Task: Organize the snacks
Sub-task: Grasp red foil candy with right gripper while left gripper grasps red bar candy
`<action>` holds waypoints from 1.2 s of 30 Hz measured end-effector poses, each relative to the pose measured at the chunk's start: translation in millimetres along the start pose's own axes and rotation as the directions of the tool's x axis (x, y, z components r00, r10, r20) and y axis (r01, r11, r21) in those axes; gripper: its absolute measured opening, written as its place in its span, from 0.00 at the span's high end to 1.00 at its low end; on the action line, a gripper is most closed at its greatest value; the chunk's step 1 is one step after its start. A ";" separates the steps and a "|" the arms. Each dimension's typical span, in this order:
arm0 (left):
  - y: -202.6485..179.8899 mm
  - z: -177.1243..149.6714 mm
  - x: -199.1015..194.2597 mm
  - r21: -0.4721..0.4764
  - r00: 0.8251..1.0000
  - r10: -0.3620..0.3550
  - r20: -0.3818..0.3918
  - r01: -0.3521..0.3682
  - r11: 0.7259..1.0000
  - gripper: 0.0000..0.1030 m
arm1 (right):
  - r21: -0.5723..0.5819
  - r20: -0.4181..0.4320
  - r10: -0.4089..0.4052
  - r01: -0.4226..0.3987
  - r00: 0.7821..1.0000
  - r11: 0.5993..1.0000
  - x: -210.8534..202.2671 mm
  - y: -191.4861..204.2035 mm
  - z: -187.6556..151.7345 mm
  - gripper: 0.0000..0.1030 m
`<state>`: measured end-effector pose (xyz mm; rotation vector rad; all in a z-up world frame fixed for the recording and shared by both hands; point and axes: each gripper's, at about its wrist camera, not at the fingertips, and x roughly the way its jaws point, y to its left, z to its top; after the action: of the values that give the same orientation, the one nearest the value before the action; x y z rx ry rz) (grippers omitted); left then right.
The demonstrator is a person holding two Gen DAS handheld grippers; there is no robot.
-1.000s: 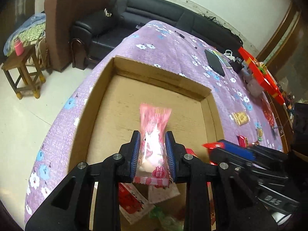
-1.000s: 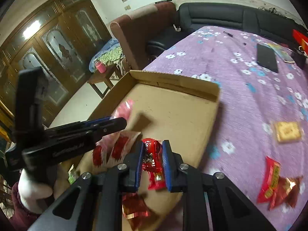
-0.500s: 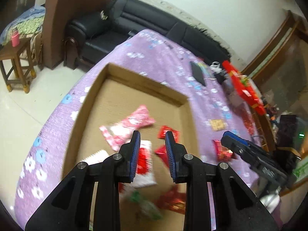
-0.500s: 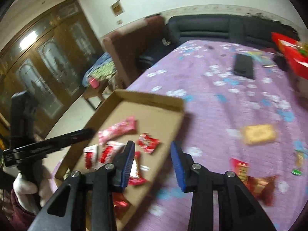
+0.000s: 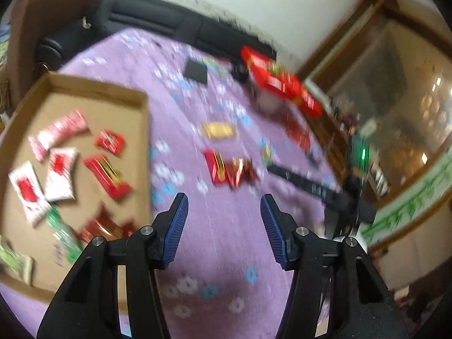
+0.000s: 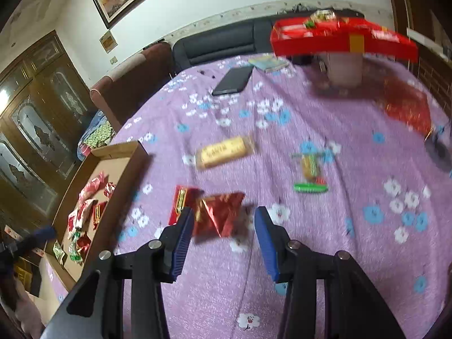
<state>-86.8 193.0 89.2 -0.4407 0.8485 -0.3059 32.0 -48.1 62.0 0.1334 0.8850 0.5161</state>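
Observation:
A shallow cardboard tray (image 5: pixel 142 130) (image 6: pixel 132 158) lies at the left of the purple flowered tablecloth and holds several red, pink and white snack packs (image 5: pixel 59 175). My left gripper (image 5: pixel 223 212) hovers over bare cloth right of the tray; its jaws are opening with nothing between them. My right gripper (image 6: pixel 224 226) is over the cloth too, jaws opening, just short of a shiny red packet (image 6: pixel 219 214) that overlaps a flat red pack (image 6: pixel 179 202). These red packs (image 5: pixel 230 169) also show in the left wrist view. A yellow biscuit pack (image 6: pixel 221 151) (image 5: pixel 220 130) and a green-yellow candy (image 6: pixel 309 172) lie farther off.
A dark phone (image 6: pixel 233 80) and a red box (image 6: pixel 341 38) raised on a pink holder sit at the table's far side. A black sofa (image 5: pixel 158 19) and a brown armchair (image 6: pixel 124 93) stand behind. The right gripper's body (image 5: pixel 319 192) shows in the left wrist view.
Both grippers let their snacks fall into the tray, opened, and swung right, away from the tray to the cloth with the loose packs.

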 end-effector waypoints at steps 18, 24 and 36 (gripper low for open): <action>-14.9 1.5 24.1 0.012 0.995 0.095 -0.023 -0.095 0.995 0.48 | -0.028 -0.065 -0.043 0.042 0.997 0.999 61.7 12.8 -1.1 0.58; -25.7 17.3 59.1 0.068 0.991 0.129 -0.046 -0.125 0.990 0.49 | -0.051 -0.035 -0.065 0.063 0.997 0.997 28.0 -9.7 -15.9 0.60; -33.2 43.5 169.7 0.306 0.921 0.384 -0.071 -0.346 0.887 0.49 | -0.017 -0.021 0.013 -0.013 1.000 1.000 16.3 -27.9 -26.6 0.60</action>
<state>50.4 102.3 20.2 0.0177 0.9781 -0.1037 30.6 -67.0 24.8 0.1181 0.9005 0.5380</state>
